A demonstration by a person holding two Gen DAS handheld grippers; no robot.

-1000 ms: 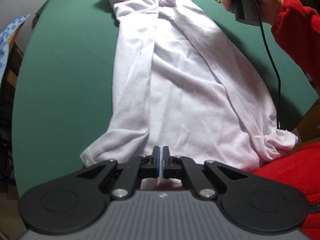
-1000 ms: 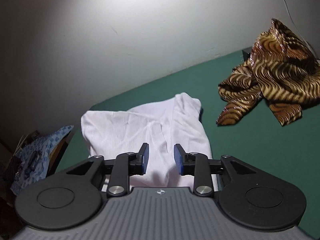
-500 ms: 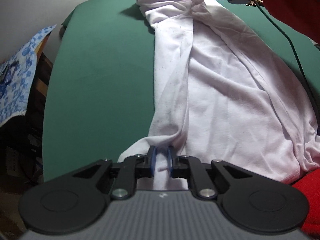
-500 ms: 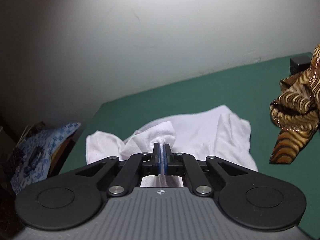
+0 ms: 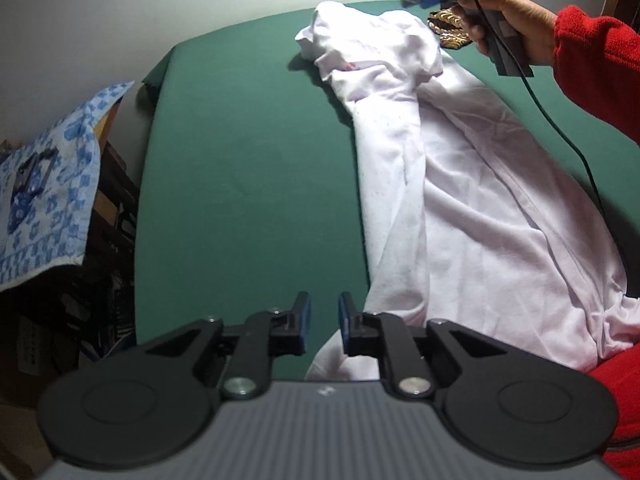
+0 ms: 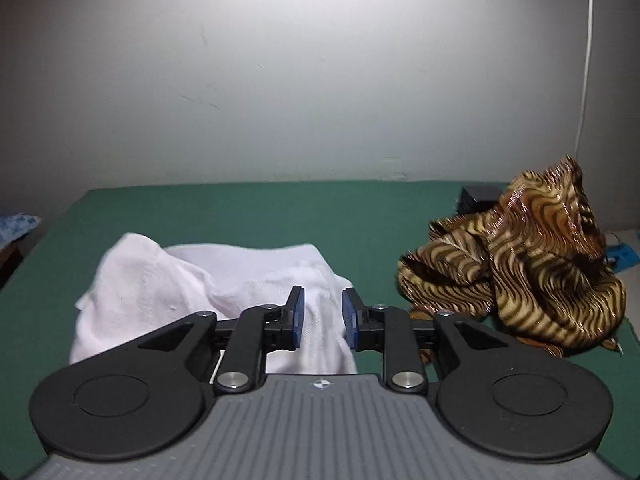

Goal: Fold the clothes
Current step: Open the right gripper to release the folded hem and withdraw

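**Fold clothes: white garment one lengthwise fold in, rest still open**

Progress: white garment [image 5: 460,200] lies as a long strip on the green tabletop [image 5: 248,168], running from bottom right of the left-wrist frame up to top centre. One long side looks turned in; far end is bunched, near hem rumpled. I'd call that an early fold only, with cross folds and squaring up still to do. Striped brown-gold garment [image 6: 532,264] sits in a heap, right of frame in the right-wrist view, untouched as far as I can judge.

My left tongs [image 5: 323,326]: opening, pads apart, nothing between them, garment hem just right of and under the right pad. My right tongs [image 6: 323,322]: opening too, pads apart, white fabric seen in the gap but not pinched. Right hand [image 5: 516,28] hovers above the far end.

Surroundings, left to right: blue-patterned cloth [image 5: 48,200] over clutter at left edge, tabletop centre, plain white wall [image 6: 320,80] behind, small dark box [image 6: 478,196] by the striped heap.
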